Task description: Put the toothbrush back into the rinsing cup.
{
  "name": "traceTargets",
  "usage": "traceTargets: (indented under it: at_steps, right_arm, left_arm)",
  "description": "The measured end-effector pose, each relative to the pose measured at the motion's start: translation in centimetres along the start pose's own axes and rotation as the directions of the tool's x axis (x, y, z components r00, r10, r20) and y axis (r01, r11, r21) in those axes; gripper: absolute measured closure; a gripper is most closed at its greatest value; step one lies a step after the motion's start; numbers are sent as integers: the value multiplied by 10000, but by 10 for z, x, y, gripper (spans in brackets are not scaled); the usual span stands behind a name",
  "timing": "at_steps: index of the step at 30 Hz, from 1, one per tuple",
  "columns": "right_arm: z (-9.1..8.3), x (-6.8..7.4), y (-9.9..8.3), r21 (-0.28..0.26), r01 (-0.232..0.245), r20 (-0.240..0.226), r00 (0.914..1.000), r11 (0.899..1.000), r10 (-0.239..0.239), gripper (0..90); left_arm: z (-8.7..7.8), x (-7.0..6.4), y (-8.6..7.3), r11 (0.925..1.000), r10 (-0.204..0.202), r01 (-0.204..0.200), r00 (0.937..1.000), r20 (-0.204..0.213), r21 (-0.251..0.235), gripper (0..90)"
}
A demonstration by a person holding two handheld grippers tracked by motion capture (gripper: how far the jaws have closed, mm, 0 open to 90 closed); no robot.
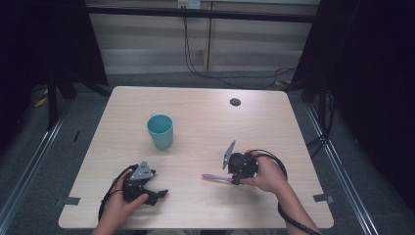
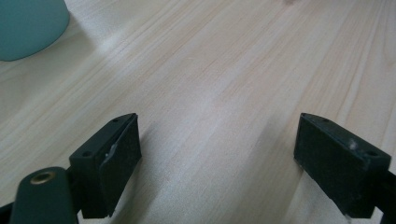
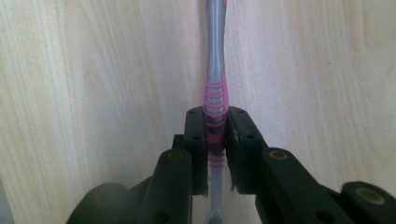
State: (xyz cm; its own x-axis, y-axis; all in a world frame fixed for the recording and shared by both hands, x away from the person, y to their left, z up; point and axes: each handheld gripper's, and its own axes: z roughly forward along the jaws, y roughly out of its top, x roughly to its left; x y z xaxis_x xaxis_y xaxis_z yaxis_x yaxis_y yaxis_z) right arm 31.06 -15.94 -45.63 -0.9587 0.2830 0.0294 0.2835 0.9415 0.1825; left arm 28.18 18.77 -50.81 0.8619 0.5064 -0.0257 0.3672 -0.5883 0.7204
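Observation:
A teal cup (image 1: 160, 131) stands upright left of the table's middle; its side also fills the top left corner (image 2: 28, 25) of the left gripper view. A pink and grey toothbrush (image 1: 217, 178) (image 3: 215, 88) lies low over the wood, pointing left, and my right gripper (image 1: 234, 179) (image 3: 217, 123) is shut on its ribbed handle. My left gripper (image 1: 159, 195) (image 2: 217, 158) rests at the near left of the table, open, with bare wood between its jaws.
The light wooden table (image 1: 205, 122) has a round cable hole (image 1: 235, 102) near its far right. Dark frame posts and floor rails flank it, and cables hang on the back wall.

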Motion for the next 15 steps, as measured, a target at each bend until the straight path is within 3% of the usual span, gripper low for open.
traceTargets:
  at_steps: [7,15]
  right_arm:
    - [-2,1,2,153,72,49,10000,9999,-73,799]
    - [-6,1,3,158,150,102,9998,9998,-152,799]
  left_arm:
    - [1,-2,1,9999,-120,121,9999,-105,69,116]
    - [2,-3,12,9955,-181,195,9997,-153,928,123]
